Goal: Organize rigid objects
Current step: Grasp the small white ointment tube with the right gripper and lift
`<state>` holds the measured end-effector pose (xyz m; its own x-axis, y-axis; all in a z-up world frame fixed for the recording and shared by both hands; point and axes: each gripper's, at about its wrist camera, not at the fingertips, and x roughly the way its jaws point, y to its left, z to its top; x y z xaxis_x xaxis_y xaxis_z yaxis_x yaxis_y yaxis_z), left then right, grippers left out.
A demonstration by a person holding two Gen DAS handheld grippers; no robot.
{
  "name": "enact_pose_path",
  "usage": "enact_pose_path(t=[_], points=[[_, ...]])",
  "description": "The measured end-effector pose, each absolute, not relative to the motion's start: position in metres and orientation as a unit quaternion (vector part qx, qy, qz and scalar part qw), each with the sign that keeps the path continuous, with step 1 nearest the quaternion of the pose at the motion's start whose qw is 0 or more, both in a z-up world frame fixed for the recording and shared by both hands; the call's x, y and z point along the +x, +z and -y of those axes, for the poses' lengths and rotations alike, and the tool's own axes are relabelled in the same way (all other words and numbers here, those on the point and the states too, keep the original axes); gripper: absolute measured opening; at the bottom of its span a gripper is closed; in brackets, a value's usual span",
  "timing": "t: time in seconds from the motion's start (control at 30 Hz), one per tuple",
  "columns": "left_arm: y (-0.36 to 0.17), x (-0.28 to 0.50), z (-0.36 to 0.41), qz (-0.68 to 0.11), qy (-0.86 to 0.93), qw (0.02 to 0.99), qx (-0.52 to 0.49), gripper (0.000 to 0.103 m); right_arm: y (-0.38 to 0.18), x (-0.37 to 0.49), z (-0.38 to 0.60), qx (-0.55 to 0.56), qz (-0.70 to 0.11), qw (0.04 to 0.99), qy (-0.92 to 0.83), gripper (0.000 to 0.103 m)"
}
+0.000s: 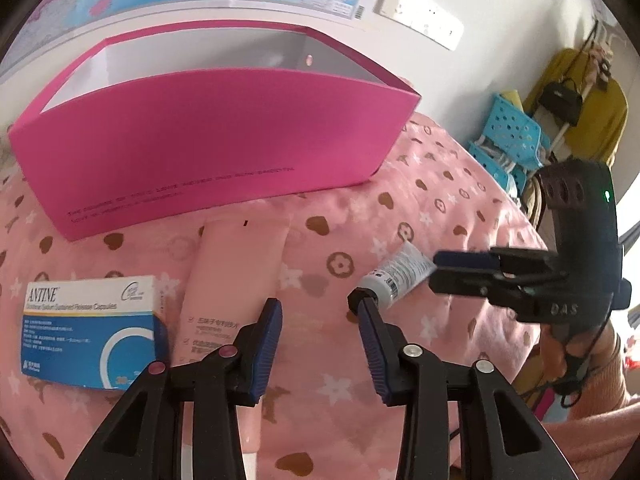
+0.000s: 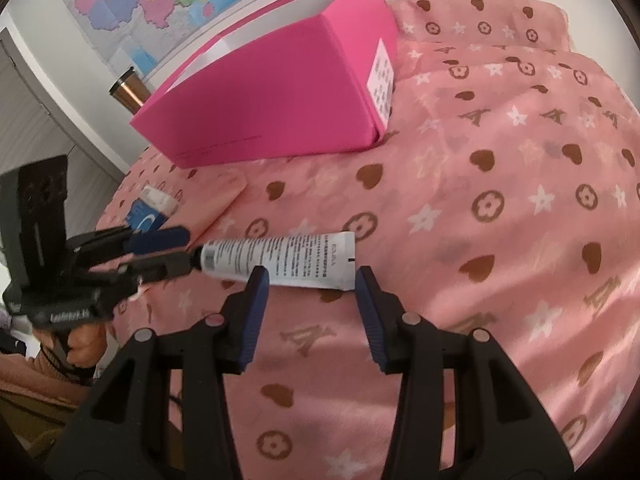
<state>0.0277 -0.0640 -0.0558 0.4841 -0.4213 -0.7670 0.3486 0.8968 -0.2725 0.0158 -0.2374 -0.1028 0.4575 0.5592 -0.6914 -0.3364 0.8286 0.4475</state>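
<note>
Though parted, left claw (image 1: 318,305) against tube cap (image 1: 354,295).

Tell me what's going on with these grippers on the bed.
A person holds a gripper in each hand over the pink patterned blanket. Both are working at the white squeeze tube lying on it. The left gripper is open, one fingertip touching the tube's black cap. The right gripper, also open, sits at the tube's flat end without clamping it. The blue-and-white medicine carton and pale pink tube still lie outside the open magenta cardboard box.
</note>
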Motion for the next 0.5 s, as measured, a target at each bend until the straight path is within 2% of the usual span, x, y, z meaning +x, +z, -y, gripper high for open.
enact_pose_path(t=[0.5], points=[[-0.053,0.013,0.08,-0.458,-0.26,0.85,-0.029,0.035,-0.104,0.021,0.239,0.146,-0.438,0.849,0.259,0.048]])
